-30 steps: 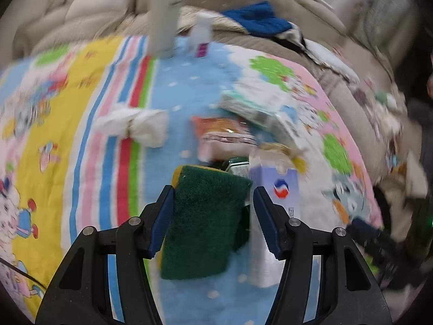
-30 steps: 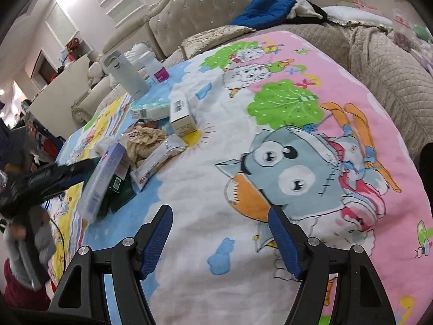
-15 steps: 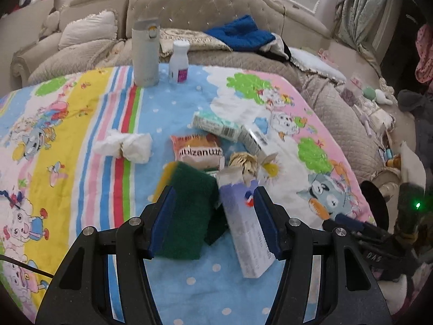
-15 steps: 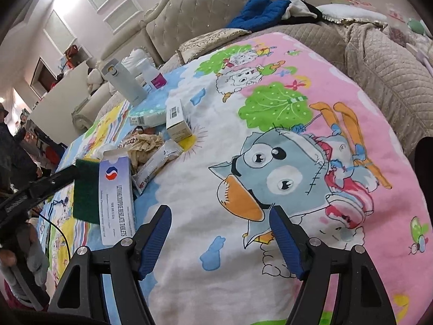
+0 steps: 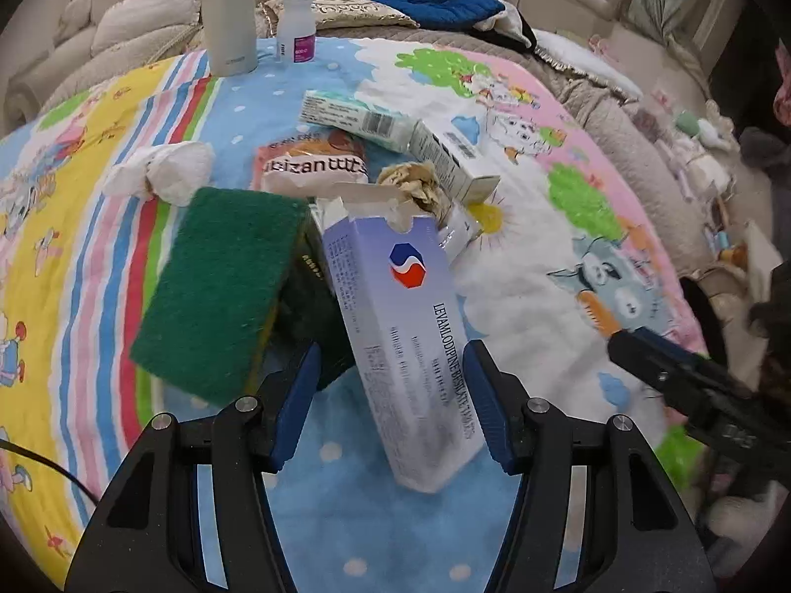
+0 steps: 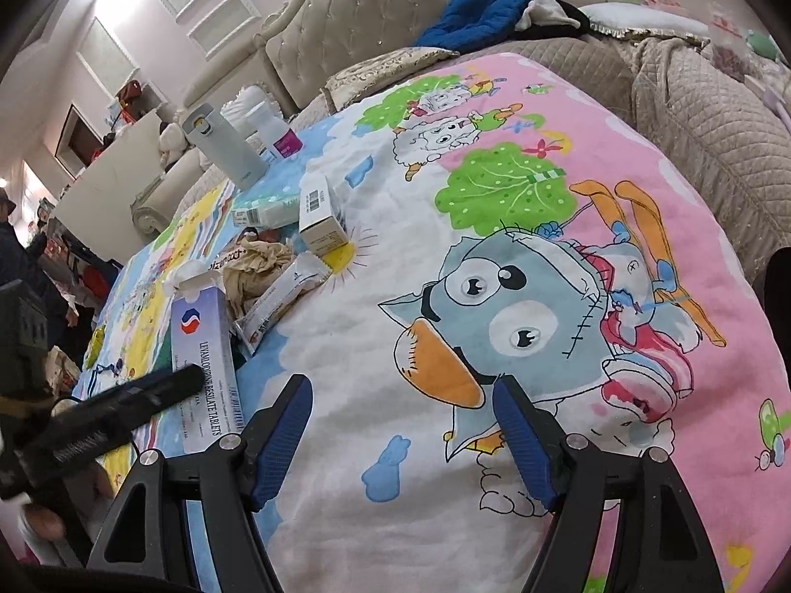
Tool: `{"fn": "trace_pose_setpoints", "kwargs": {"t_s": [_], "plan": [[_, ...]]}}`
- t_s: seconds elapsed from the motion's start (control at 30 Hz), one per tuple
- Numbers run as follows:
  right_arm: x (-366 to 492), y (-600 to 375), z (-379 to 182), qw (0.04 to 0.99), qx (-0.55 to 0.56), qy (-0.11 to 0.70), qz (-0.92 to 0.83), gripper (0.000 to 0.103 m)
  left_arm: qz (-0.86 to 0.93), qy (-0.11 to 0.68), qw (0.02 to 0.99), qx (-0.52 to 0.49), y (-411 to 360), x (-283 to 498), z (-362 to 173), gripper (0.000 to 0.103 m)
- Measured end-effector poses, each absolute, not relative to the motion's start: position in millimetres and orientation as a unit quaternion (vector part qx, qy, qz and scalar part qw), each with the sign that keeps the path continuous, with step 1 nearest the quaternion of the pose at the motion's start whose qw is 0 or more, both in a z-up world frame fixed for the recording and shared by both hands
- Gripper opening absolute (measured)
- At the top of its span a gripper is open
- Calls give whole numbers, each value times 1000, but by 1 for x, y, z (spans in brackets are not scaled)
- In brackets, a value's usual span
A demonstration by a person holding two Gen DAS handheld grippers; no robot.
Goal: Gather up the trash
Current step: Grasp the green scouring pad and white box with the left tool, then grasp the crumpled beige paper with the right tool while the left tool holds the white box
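Observation:
My left gripper (image 5: 393,402) is open, with the torn purple-white tablet box (image 5: 403,331) lying between its fingers on the cartoon blanket (image 5: 519,257). A green sponge (image 5: 217,286) lies just left of the box. Behind them are a crumpled brown paper (image 5: 415,188), an orange snack wrapper (image 5: 311,165), a white tissue wad (image 5: 163,175) and two small cartons (image 5: 361,121). My right gripper (image 6: 403,432) is open and empty over the blanket's cartoon cat (image 6: 519,316); the tablet box (image 6: 205,356) lies to its left.
A grey flask (image 5: 228,15) and a white bottle (image 5: 296,24) stand at the blanket's far edge. A blue garment (image 5: 440,5) lies on the beige sofa behind. The blanket drops off at the right edge. A foil sachet (image 6: 282,296) lies by the brown paper.
My left gripper has come lower and closer, so the tablet box and sponge look larger and the box now sits between its fingers. My right gripper has shifted slightly.

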State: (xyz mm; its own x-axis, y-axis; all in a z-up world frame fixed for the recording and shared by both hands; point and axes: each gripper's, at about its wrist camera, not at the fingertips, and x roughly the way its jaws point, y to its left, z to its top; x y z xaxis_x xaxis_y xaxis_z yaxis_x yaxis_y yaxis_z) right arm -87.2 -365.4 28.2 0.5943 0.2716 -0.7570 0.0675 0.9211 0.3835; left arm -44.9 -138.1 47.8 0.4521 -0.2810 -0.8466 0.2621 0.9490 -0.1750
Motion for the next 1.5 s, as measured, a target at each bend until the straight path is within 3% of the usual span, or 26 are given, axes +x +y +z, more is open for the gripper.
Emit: {"fn": "trace_pose_setpoints", "kwargs": {"t_s": [0.17,0.23,0.43,0.63,1.27,1.3,1.37,1.5], "plan": [[-78,-361,29,873,180,449,66,74,-176,507,844,-10,-141,-40,38,55],[-70,-357,31,874,174,447,72,74,-189,509,840,-10,-141,-39,38,30],[-32,-340,33,876,158,445,101,74,-211,501,839,-28,-128,-40,49,19],[8,-318,36,877,135,447,113,72,-219,497,838,-53,-112,-37,58,16],[24,-269,31,868,114,450,175,72,-198,486,846,-96,-54,-23,79,16],[30,-264,25,864,115,456,179,69,-199,486,846,-94,-56,-23,78,16],[36,-255,18,865,97,458,180,51,-200,487,845,-91,-60,-24,76,16],[31,-248,20,874,64,446,181,39,-199,489,844,-88,-66,-26,75,16]]}}
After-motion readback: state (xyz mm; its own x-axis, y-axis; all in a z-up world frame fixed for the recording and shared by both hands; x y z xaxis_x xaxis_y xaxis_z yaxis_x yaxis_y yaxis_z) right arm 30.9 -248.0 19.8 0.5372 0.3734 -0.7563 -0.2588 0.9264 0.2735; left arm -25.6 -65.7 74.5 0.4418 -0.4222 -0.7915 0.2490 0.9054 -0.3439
